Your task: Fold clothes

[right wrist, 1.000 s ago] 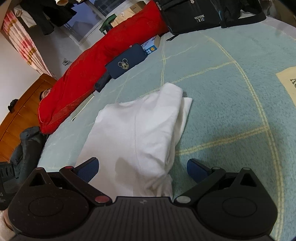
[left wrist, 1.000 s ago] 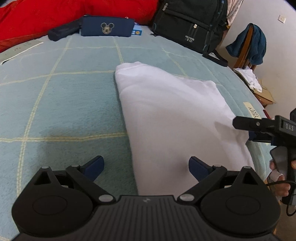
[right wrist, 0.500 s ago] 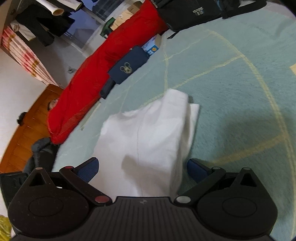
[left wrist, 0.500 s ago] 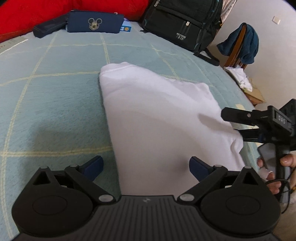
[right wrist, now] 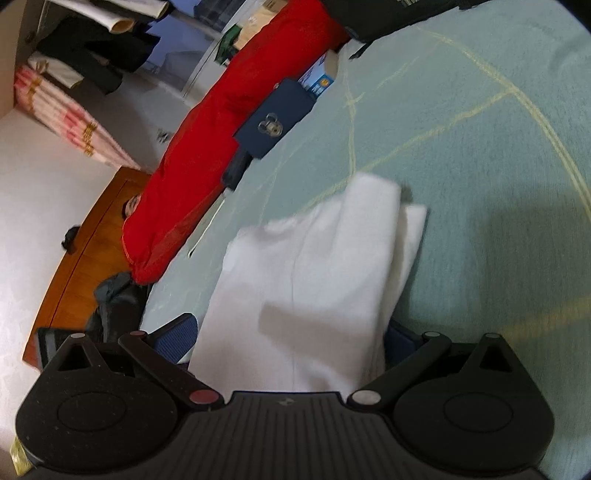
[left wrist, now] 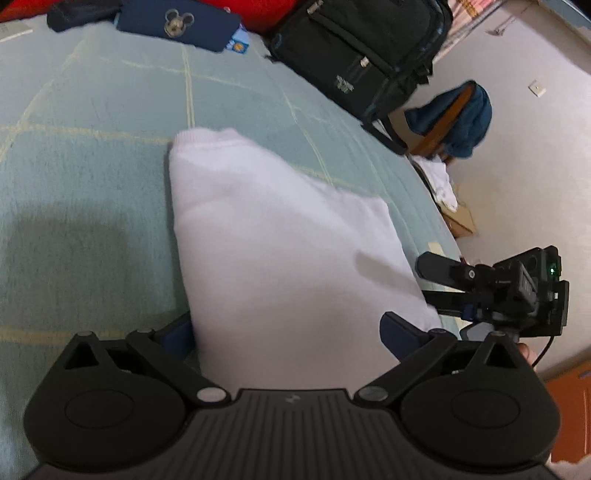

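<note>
The white garment (left wrist: pixel 288 258) lies folded on the pale green bed (left wrist: pixel 92 177), and the left gripper (left wrist: pixel 291 332) sits right at its near edge, fingers (left wrist: pixel 400 332) spread wide with the cloth running between them, nothing pinched. Over on the right wrist view, the right gripper (right wrist: pixel 291 343) is at the garment's other near edge, its blue fingers (right wrist: pixel 177 332) also wide apart, the white fabric (right wrist: pixel 314 280) filling the gap between them and partly hiding the right-hand pad. In the left view that right gripper (left wrist: pixel 491 291) shows beside the garment's right corner. Far side of the bed: a navy pouch (left wrist: pixel 177 24), a black backpack (left wrist: pixel 354 48), a red quilt (right wrist: pixel 221 122).
</note>
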